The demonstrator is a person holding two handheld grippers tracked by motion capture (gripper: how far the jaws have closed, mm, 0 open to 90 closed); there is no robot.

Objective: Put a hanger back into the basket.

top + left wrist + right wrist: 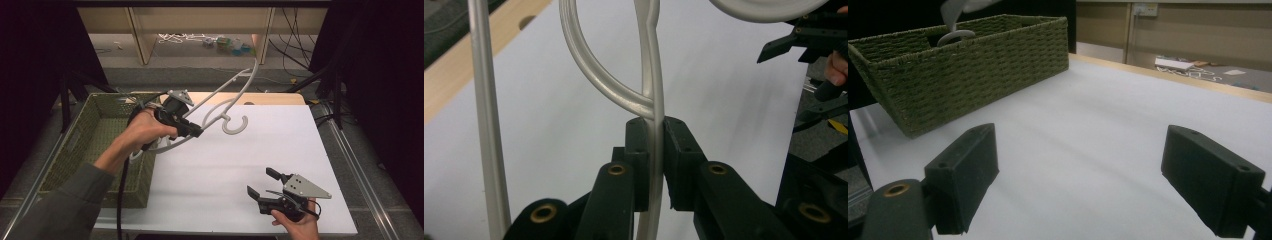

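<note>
A green woven basket sits at the left edge of the white table, with something pale inside it that is hard to make out. The left gripper pinches a white hanger above the table; the right gripper rests spread wide, holding nothing

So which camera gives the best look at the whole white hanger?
The high view: the white hanger shows nearly whole there, hook and arms, held up by the left gripper. The left gripper view shows a close stretch of its bar between the fingers; the right gripper view shows a loop above the basket.
</note>
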